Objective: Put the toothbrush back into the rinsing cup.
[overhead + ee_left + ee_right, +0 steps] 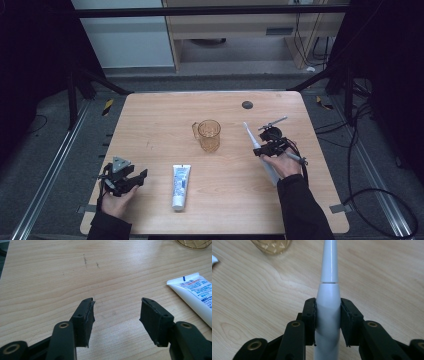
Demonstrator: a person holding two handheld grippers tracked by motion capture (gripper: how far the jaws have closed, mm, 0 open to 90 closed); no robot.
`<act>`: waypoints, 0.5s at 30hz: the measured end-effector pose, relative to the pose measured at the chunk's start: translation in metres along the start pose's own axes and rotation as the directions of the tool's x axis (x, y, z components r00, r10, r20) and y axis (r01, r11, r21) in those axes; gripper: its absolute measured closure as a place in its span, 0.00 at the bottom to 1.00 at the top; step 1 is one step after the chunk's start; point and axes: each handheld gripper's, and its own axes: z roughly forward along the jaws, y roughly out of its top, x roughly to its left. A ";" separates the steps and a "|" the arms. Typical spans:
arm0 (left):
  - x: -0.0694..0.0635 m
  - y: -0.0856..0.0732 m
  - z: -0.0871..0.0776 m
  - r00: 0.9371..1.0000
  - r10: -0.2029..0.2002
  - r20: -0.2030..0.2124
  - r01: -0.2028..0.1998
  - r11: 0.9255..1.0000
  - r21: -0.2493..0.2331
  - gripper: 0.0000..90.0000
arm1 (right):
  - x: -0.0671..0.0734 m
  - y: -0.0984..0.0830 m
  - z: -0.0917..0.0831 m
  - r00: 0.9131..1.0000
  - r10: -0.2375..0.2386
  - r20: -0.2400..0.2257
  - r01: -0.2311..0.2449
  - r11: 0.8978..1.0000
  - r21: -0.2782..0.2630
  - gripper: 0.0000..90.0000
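At the table's near left corner, the left gripper [131, 178] rests low in the person's hand, its jaws wide apart with nothing between them; in the left gripper view they frame bare wood [50, 277], pointing across the table toward the middle. Just to its right lies the toothpaste tube [180, 186], flat, cap toward the person, untouched. Past it, near the table's middle, stands the amber cup [208, 135], upright, handle to the left.

Farther right, the right gripper [263, 148] has its jaws closed on the white electric toothbrush [254, 140]. The right gripper view shows the pads [310, 320] pressing both sides of the thick handle, with the slim neck [329, 262] running forward toward the cup. In the high view the brush slants, head up and to the left, base down under the right hand [281, 164].

The step in hand looks like lifting the brush off the table after grasping it. The cup seems the likely goal: the next move would call for tipping the brush more upright and carrying it left over the rim without knocking the cup. The right forearm comes in from the bottom edge, wrist bent inward, gripper aimed up and left.
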 end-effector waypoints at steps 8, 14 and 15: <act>0.000 0.000 0.000 1.000 0.000 -0.001 0.000 1.000 -0.002 0.49 | 0.002 0.001 -0.018 1.000 0.003 0.013 -0.001 0.989 -0.148 0.75; 0.000 0.000 -0.001 1.000 0.000 -0.003 0.000 1.000 -0.006 0.49 | 0.001 -0.001 -0.033 0.998 0.057 0.020 -0.048 0.950 -0.309 0.75; 0.000 0.000 -0.001 1.000 0.000 -0.003 0.000 1.000 -0.006 0.49 | 0.001 -0.001 -0.033 0.998 0.057 0.020 -0.048 0.950 -0.309 0.75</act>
